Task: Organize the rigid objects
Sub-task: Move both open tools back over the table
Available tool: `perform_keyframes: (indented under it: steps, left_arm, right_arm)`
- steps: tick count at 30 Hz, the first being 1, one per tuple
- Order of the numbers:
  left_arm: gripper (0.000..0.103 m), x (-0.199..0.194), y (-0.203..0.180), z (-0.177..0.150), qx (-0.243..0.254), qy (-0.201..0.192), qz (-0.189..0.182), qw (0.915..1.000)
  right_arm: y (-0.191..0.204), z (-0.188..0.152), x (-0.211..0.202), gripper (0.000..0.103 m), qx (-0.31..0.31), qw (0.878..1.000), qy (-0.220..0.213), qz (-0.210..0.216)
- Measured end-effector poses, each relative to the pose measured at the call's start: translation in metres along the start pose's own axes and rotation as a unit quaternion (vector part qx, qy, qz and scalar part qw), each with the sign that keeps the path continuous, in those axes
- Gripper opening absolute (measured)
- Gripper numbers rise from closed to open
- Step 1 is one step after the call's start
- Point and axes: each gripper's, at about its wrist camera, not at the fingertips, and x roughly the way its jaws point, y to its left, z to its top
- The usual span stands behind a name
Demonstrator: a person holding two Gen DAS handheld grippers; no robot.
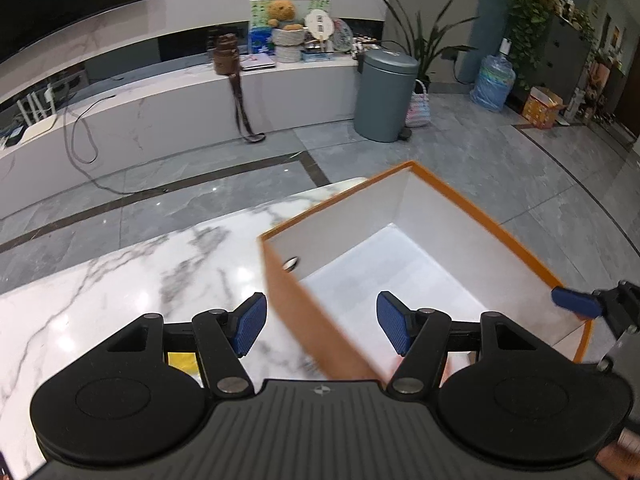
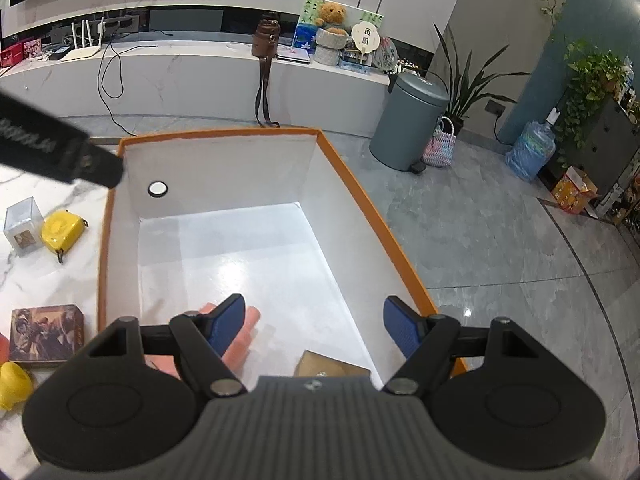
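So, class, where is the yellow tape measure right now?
In the right wrist view, the yellow tape measure lies on the marble table, left of the orange box, beside a small clear cube.

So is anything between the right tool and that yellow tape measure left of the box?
Yes. The orange box's left wall stands between the right tool, over the box interior, and the yellow tape measure on the marble table outside.

the left black two-finger gripper with blue ribbed pads (image 1: 322, 322) pointed steeply downward, its fingers (image 1: 249, 323) spread apart and pressing on nothing. the right black gripper with the same blue pads (image 2: 314, 328) pointed down at a like slant, its fingers (image 2: 401, 330) also parted and bare. one blue fingertip of the right gripper showed at the edge of the left wrist view.
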Motion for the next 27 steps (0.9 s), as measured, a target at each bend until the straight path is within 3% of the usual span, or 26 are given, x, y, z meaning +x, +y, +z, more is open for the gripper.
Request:
perform_keyframes:
  steps: [9, 17, 27]
  left_arm:
    - [0.076, -0.019, 0.069, -0.034, -0.038, -0.005, 0.019, 0.9991]
    - [0.079, -0.042, 0.131, -0.068, -0.058, -0.02, 0.053, 0.9967]
    - [0.079, -0.052, 0.191, -0.116, -0.117, -0.029, 0.059, 0.9909]
  right_arm:
    - [0.034, 0.013, -0.013, 0.075, 0.003, 0.999, -0.032, 0.009]
    - [0.067, 0.026, -0.023, 0.075, 0.016, 0.997, -0.065, 0.046]
    - [0.12, 0.026, -0.031, 0.075, -0.028, 0.993, -0.088, 0.074]
